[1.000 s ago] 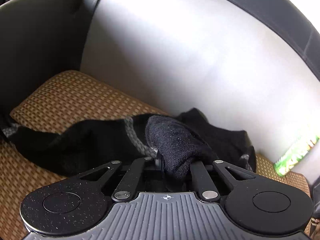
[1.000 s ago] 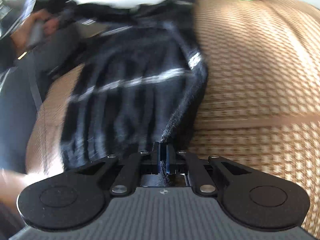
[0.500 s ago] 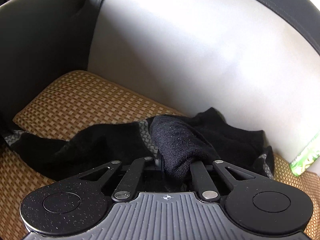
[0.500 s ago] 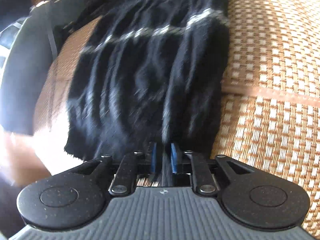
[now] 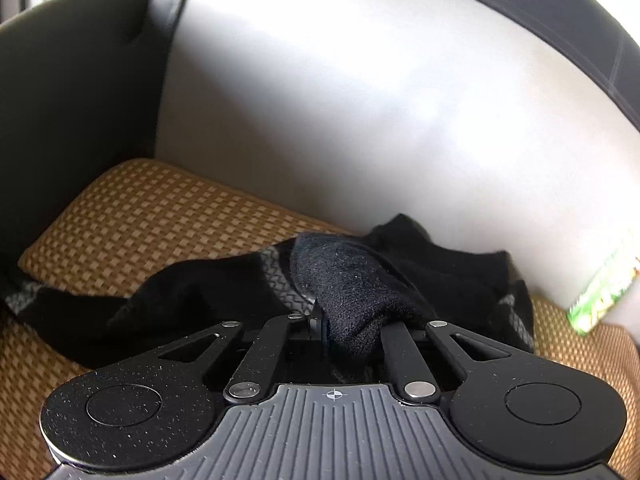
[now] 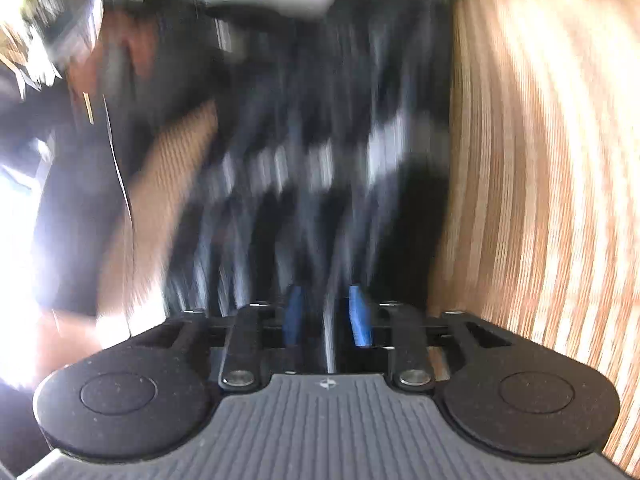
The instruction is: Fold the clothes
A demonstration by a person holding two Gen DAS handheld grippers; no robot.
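The black knitted garment with pale grey bands (image 5: pixel 224 300) lies spread over the tan woven-cane seat mat (image 5: pixel 132 216), its far end bunched against the pale grey leather sofa back (image 5: pixel 360 100). The left gripper (image 5: pixel 320 320) is clamped tight on a thick fold of that garment near the sofa back, the fuzzy cloth bulging out over its fingers; it seems to serve as an anchor, pinning one end so the rest can be laid out against it.

In the right wrist view the right gripper (image 6: pixel 327 316) sits at the garment's near edge, the end farthest from the sofa back. Its jaws have just been opening and now stand about half apart, the blue pads (image 6: pixel 294 312) clear on either side of a thin strip that may be a hem; the picture is too smeared to be sure. No pad appears to press on cloth, so this looks like a release once the near end has been laid down on the mat.

A green patterned packet (image 5: pixel 600 300) leans against the sofa back, beyond the bunched end.
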